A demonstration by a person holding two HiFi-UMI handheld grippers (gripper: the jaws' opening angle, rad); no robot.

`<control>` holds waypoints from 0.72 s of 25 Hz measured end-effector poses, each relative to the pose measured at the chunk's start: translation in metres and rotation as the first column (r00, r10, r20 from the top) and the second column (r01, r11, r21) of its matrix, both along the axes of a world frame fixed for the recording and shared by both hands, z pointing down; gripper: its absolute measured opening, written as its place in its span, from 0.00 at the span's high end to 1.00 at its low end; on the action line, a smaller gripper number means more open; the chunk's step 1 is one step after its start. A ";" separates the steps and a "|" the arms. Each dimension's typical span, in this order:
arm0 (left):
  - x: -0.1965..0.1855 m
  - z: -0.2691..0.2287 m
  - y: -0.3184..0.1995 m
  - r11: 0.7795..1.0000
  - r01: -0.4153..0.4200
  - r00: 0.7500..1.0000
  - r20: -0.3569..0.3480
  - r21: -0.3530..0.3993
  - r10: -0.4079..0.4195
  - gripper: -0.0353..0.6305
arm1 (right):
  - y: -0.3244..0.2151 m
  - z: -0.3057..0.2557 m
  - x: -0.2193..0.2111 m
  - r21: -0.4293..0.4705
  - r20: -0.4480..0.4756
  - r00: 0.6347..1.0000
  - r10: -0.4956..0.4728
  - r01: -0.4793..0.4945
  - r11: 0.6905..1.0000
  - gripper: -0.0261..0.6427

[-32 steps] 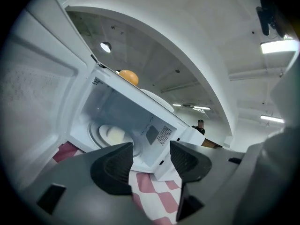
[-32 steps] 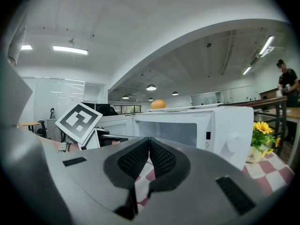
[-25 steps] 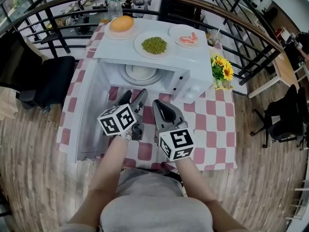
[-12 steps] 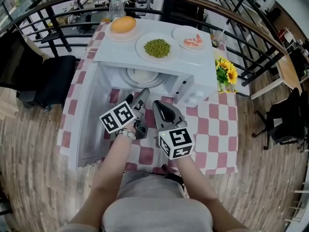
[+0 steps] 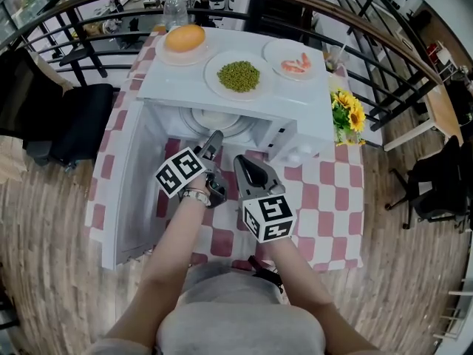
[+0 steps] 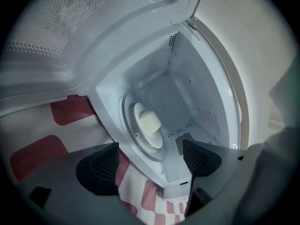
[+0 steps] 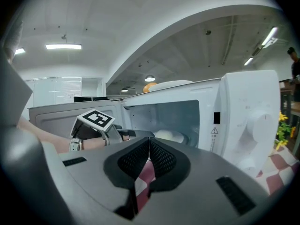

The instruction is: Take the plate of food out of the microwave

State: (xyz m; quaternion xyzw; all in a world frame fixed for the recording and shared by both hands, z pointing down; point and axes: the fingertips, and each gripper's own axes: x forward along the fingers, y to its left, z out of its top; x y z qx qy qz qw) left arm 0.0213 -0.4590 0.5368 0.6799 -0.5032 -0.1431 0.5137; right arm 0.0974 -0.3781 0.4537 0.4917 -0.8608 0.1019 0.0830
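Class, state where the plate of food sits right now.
The plate of food sits on the turntable inside the open microwave, mid-frame in the left gripper view, below the plate of green peas on top.

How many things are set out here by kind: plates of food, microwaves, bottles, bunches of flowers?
Plates on top of the microwave: 3 (orange food, green food, pink food)
Plate inside the microwave: 1
Microwave: 1
Bottle: 1
Sunflower bunch: 1
Total: 7
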 end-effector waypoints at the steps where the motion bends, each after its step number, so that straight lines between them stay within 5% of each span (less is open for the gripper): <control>1: -0.001 0.004 -0.002 1.000 0.013 1.000 -0.010 -0.017 -0.013 0.32 | -0.002 0.002 0.000 -0.004 0.002 1.000 -0.001 0.001 1.000 0.92; 9: -0.003 0.027 -0.020 0.988 0.093 0.987 -0.118 -0.125 -0.108 0.32 | -0.018 0.016 -0.003 -0.033 0.004 1.000 -0.008 0.008 0.999 0.92; 18: -0.011 0.046 -0.040 0.958 0.182 0.975 -0.086 -0.221 -0.205 0.32 | -0.029 0.030 0.004 -0.074 0.013 1.000 0.018 -0.017 0.997 0.92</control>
